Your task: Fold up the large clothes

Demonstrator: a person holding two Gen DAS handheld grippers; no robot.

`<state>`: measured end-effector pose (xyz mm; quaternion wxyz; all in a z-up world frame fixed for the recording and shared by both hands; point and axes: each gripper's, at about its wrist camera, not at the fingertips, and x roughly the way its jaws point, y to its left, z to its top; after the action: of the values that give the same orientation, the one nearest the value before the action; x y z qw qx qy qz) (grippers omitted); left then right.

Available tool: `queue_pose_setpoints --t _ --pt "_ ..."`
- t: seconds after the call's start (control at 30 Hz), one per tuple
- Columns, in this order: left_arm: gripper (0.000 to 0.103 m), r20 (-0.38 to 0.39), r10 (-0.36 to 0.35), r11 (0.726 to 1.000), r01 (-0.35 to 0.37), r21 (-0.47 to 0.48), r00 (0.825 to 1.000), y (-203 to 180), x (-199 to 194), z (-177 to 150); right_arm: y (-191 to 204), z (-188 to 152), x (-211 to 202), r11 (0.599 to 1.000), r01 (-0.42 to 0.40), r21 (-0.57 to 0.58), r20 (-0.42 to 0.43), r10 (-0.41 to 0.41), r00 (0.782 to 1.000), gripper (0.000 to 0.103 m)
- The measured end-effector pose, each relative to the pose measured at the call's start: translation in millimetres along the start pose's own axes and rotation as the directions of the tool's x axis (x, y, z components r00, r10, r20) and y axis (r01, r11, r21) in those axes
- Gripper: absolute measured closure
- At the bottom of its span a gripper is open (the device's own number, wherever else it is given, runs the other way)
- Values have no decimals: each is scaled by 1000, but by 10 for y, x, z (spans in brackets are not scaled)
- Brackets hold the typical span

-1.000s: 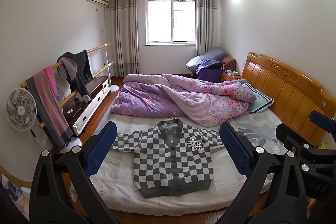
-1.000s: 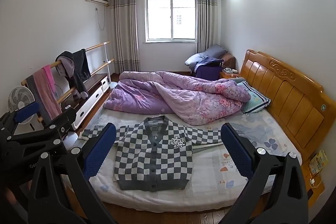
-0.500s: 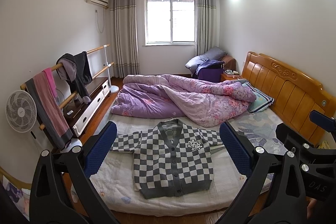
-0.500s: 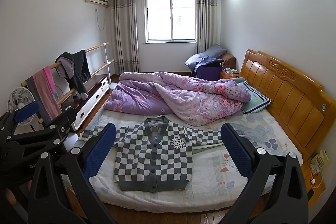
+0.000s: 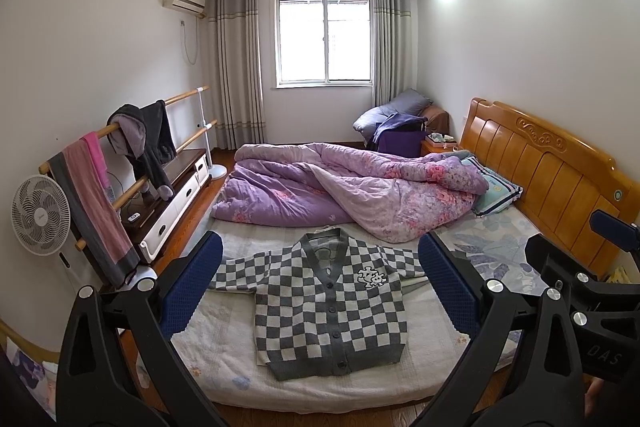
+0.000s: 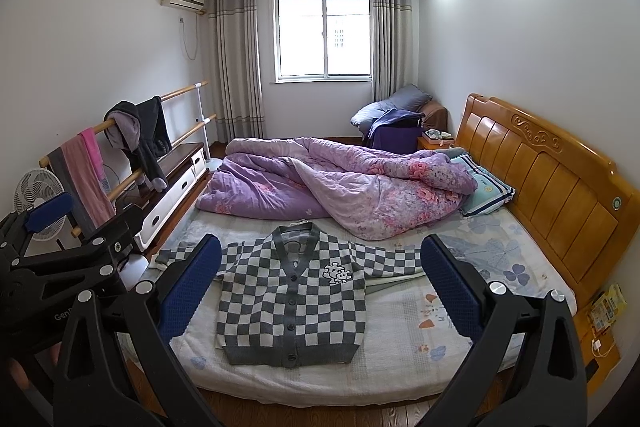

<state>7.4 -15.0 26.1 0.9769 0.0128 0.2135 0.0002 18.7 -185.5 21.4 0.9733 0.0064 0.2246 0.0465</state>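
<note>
A grey and white checkered cardigan lies flat, buttoned, sleeves spread, on the near part of the bed; it also shows in the right wrist view. My left gripper is open and empty, held above the floor in front of the bed, well short of the cardigan. My right gripper is open and empty, at a similar distance. Each gripper shows at the edge of the other's view: the right one and the left one.
A crumpled purple duvet covers the far half of the bed, touching the cardigan's collar area. A wooden headboard stands on the right. On the left are a clothes rail, a fan and a low cabinet.
Both views have shifted very slightly; the cardigan and the open grippers stay as they were.
</note>
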Motion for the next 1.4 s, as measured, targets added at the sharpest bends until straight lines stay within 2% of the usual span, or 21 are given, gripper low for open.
queue_pose_setpoints --t 0.37,0.97,1.4 --pt "5 -1 3 1000 -3 -2 1000 12 23 83 36 10 25 1000 -2 1 -1 2 1000 7" --pt "5 5 -8 1000 8 -9 1000 130 67 -49 68 -50 112 1000 17 -13 -8 -17 1000 7" --pt "5 4 -7 1000 7 -9 1000 59 92 -110 89 -58 152 1000 19 -11 -13 -19 1000 7"
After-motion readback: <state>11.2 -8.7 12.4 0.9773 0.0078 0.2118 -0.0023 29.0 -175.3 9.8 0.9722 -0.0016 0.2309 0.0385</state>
